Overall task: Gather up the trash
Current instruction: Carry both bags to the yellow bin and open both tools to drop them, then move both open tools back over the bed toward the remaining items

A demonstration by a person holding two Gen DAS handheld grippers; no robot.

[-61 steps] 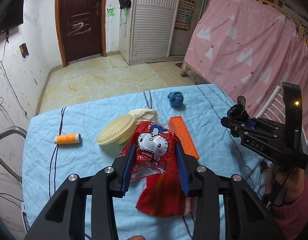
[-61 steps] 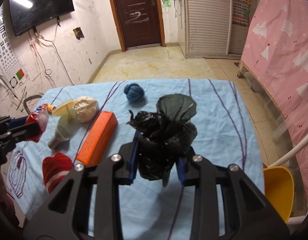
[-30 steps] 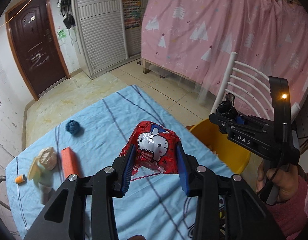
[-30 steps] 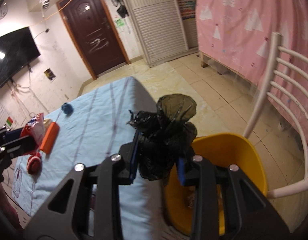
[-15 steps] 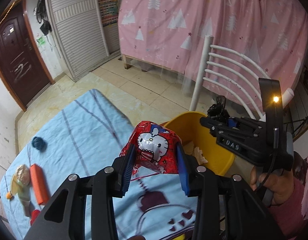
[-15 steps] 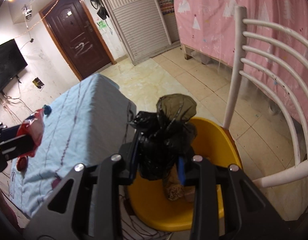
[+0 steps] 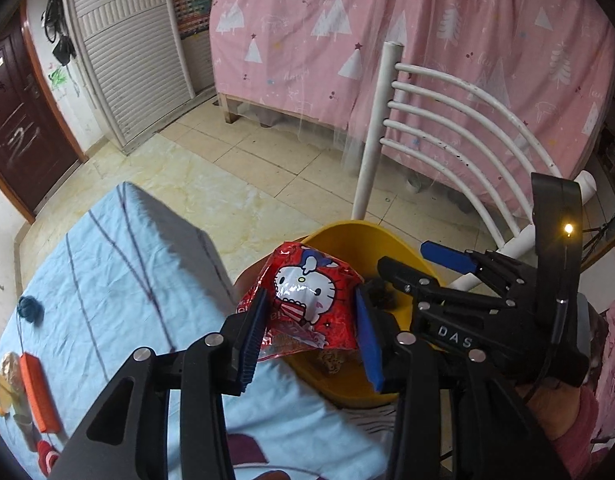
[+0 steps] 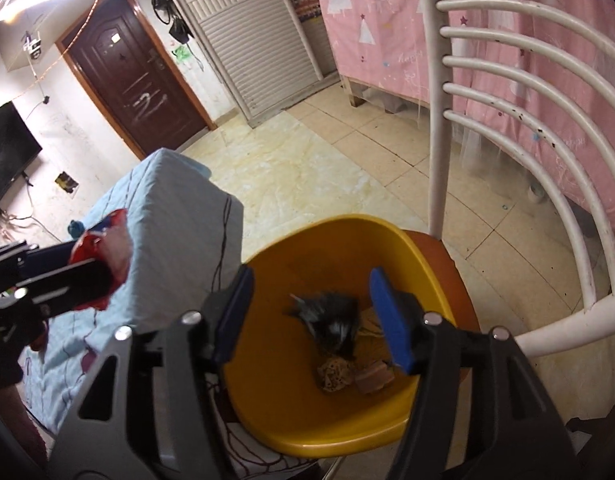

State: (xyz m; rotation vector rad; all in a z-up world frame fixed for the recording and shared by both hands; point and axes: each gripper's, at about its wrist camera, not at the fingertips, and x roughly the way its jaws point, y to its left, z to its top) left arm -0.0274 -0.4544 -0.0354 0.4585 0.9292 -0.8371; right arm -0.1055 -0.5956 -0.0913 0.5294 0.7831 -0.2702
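A yellow bin (image 8: 291, 360) stands on a chair beside the table; it also shows in the left wrist view (image 7: 347, 240). My right gripper (image 8: 311, 320) is open above it. The black plastic bag (image 8: 331, 320) lies in the bin, blurred, among other scraps (image 8: 335, 372). My left gripper (image 7: 311, 336) is shut on a red Hello Kitty wrapper (image 7: 307, 292) and holds it over the bin's near rim. The wrapper (image 8: 103, 248) and left gripper (image 8: 47, 280) show at the left of the right wrist view. The right gripper (image 7: 435, 264) shows open in the left wrist view.
The table with a blue cloth (image 7: 107, 280) carries an orange comb (image 7: 37, 384), a blue yarn ball (image 7: 29, 308) and a cream brush (image 7: 7, 380). A white chair back (image 8: 507, 120) rises behind the bin. A pink curtain (image 7: 427, 60) hangs beyond.
My right gripper has opened and the black bag has dropped into the yellow bin. My left gripper has carried the red wrapper closer, over the bin's rim.
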